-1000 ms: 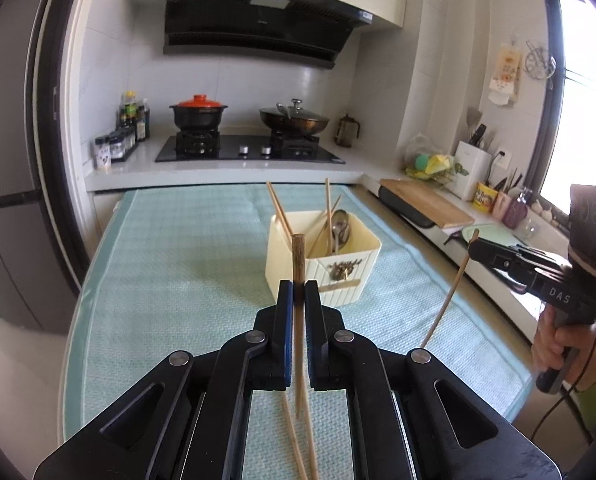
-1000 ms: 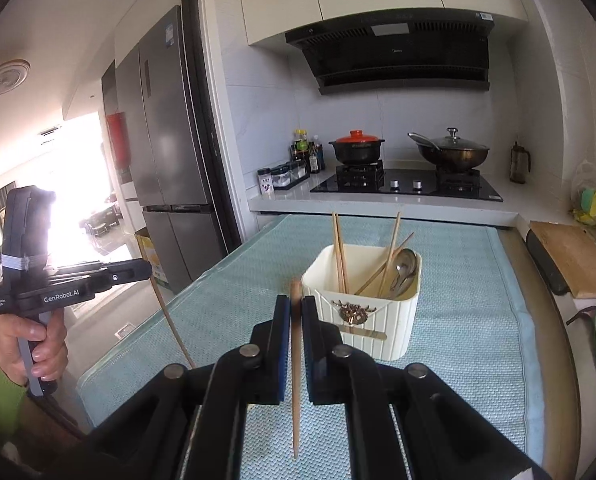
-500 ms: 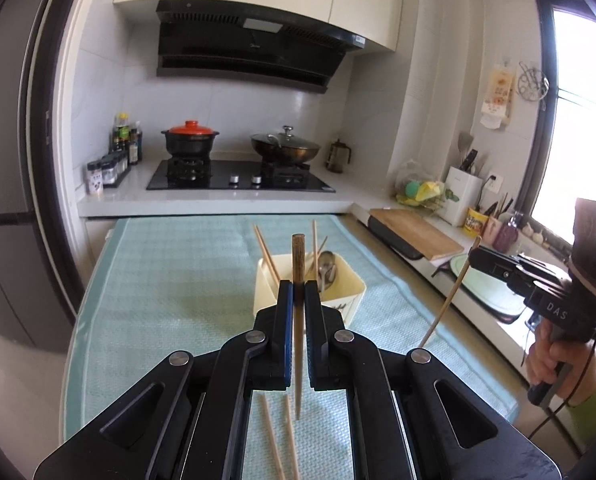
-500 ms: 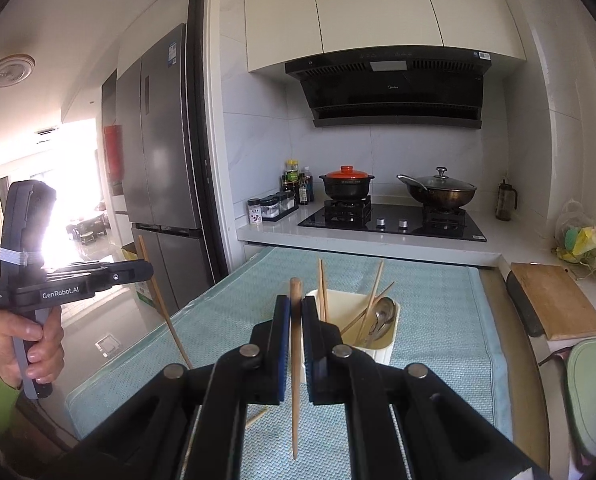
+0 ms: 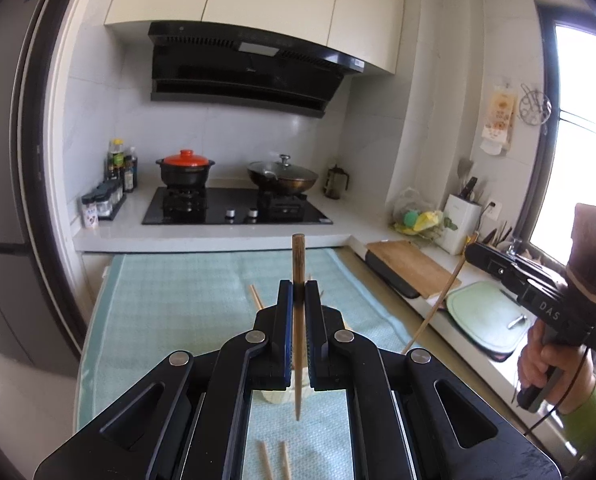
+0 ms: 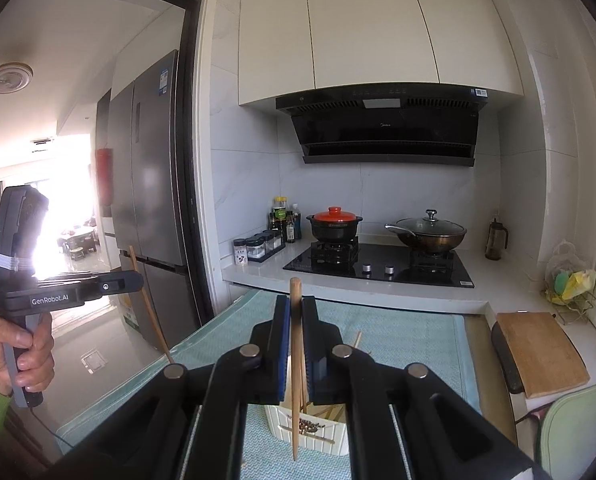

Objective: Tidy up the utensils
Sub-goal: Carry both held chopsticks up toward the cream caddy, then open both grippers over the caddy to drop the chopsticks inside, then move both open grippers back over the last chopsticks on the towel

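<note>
My left gripper (image 5: pixel 298 292) is shut on a dark-tipped wooden chopstick (image 5: pixel 298 264) held upright above the table. My right gripper (image 6: pixel 296 308) is shut on a lighter wooden chopstick (image 6: pixel 295 400), also upright. The cream utensil holder (image 6: pixel 318 434) stands on the teal mat below the right gripper, mostly hidden by its jaws; in the left wrist view only a sliver (image 5: pixel 274 397) shows. Two loose chopsticks (image 5: pixel 276 460) lie on the mat near the front. Each gripper shows in the other's view: the right (image 5: pixel 474 254) at right, the left (image 6: pixel 136 280) at left.
A teal mat (image 5: pixel 178 300) covers the table. Behind it are a stove (image 5: pixel 234 210) with a red-lidded pot (image 5: pixel 185 168) and a wok (image 5: pixel 283 176). A cutting board (image 5: pixel 412 266) and sink tray (image 5: pixel 486 316) lie to the right, a fridge (image 6: pixel 150 200) to the left.
Both grippers have risen and tilted up with their chopsticks; the utensil holder has dropped low in both views and is now largely hidden behind the jaws.
</note>
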`<action>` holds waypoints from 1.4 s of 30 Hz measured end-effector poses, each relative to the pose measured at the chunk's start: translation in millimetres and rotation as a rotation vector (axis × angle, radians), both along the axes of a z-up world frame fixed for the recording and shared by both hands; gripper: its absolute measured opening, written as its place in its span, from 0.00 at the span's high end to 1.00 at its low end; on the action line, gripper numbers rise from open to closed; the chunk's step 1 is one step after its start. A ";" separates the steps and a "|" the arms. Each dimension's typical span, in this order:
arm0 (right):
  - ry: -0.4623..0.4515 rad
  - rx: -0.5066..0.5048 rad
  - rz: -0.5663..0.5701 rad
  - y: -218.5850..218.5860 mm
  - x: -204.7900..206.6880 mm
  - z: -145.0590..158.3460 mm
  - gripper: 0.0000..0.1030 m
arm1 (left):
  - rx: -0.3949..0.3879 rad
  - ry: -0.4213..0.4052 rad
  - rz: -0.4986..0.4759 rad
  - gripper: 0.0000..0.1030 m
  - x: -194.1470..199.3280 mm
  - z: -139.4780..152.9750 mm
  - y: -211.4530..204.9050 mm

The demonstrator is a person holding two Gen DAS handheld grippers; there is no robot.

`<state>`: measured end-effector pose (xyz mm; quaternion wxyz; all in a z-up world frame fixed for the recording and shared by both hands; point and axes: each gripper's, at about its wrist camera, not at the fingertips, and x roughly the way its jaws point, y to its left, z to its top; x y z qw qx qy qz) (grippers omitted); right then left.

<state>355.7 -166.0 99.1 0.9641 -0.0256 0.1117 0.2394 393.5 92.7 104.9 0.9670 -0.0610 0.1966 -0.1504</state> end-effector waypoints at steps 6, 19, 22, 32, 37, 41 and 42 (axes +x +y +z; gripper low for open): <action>-0.035 -0.013 -0.045 9.0 30.1 13.2 0.94 | 0.002 -0.025 0.024 0.97 43.2 19.6 -12.7; 0.139 -0.001 -0.127 15.8 144.6 -44.6 0.94 | -0.032 0.118 0.079 0.97 150.8 -35.2 -43.7; 0.213 -0.012 -0.145 15.1 166.7 -69.4 0.94 | -0.021 0.174 0.082 0.97 168.1 -59.9 -54.2; 0.324 0.016 -0.179 5.6 180.2 -101.6 0.64 | 0.017 0.285 0.100 0.57 175.6 -96.1 -64.7; 0.208 -0.013 -0.169 -1.5 138.0 -70.7 0.53 | 0.083 0.237 0.089 0.40 130.5 -77.7 -52.2; 0.167 -0.052 -0.125 -5.4 87.9 -60.9 0.53 | 0.160 0.229 0.100 0.29 77.2 -71.3 -32.4; 0.164 -0.065 -0.116 -5.6 74.5 -62.8 0.53 | 0.179 0.234 0.100 0.28 63.3 -71.4 -26.2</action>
